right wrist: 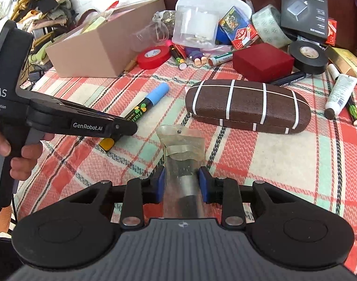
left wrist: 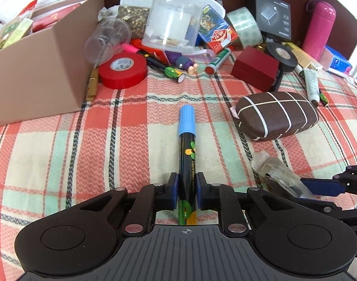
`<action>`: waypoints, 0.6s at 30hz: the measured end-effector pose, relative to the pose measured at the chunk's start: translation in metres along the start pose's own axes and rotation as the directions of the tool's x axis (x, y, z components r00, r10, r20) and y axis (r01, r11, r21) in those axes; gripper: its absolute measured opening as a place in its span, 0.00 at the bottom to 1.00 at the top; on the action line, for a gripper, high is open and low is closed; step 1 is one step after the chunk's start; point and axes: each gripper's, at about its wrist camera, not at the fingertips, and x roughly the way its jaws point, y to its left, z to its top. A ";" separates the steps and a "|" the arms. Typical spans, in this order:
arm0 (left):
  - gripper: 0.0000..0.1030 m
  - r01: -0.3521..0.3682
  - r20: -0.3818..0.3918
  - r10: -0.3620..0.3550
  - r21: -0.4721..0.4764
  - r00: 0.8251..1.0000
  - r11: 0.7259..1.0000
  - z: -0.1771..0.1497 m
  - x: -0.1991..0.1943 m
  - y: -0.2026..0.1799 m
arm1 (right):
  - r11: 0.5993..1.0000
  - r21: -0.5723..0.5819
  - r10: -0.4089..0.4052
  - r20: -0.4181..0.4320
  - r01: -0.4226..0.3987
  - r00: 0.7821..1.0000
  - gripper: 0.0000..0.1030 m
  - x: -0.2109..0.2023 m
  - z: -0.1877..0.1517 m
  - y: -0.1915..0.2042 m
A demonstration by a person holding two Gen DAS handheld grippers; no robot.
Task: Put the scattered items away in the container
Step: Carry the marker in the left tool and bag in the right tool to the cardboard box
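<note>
Two items look to be in hand at once. The left gripper (left wrist: 187, 192) has its pads pressed onto a chalk marker (left wrist: 187, 140), blue cap pointing away, low over the plaid cloth (left wrist: 61, 152). The right gripper (right wrist: 182, 182) is closed around a clear plastic pack (right wrist: 182, 147) with something dark and tube-like inside; what exactly is too murky to tell.

As for progress: the cardboard box (left wrist: 38, 70) sits at the far left and already has packets and red stuff in it, so some things are in there, though how they got there is anyone's guess. Plenty is scattered outside it:
- red tape (left wrist: 123, 70) and a clear cup (left wrist: 107, 39) right beside the box
- brown case (left wrist: 277, 114) with white stripes, mid-cloth
- red box (left wrist: 255, 68), black tape (left wrist: 281, 56), patterned tape (left wrist: 245, 27)
- pink bottle (left wrist: 319, 27), a white tube (left wrist: 310, 84), pens, card packs and a black carton at the back

So it reads as somewhere in the middle, with most of the pile left. Both held items sit well apart from the box, so they'd need carrying over to the left.
</note>
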 end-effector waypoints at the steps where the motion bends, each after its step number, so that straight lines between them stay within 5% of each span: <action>1: 0.35 0.000 0.003 0.000 0.003 1.000 1.000 0.001 0.001 -0.001 | 1.000 -0.004 -0.003 -0.002 0.003 1.000 0.34 0.002 0.002 0.000; 3: 0.35 -0.010 0.011 0.010 0.020 1.000 1.000 0.001 0.004 -0.005 | 1.000 -0.010 -0.009 -0.006 0.009 1.000 0.35 0.006 0.004 0.001; 4: 0.18 -0.016 0.014 0.015 0.029 1.000 0.999 0.001 0.004 -0.007 | 1.000 -0.013 -0.012 -0.007 0.012 1.000 0.35 0.007 0.006 0.001; 5: 0.11 -0.017 0.015 0.017 0.031 1.000 0.999 0.001 0.004 -0.007 | 1.000 -0.018 -0.016 -0.008 0.016 1.000 0.35 0.009 0.007 0.002; 18: 0.11 0.005 0.109 -0.001 -0.037 0.994 0.999 0.002 -0.045 0.017 | 0.997 -0.058 0.044 0.053 -0.041 0.998 0.31 -0.001 0.039 0.030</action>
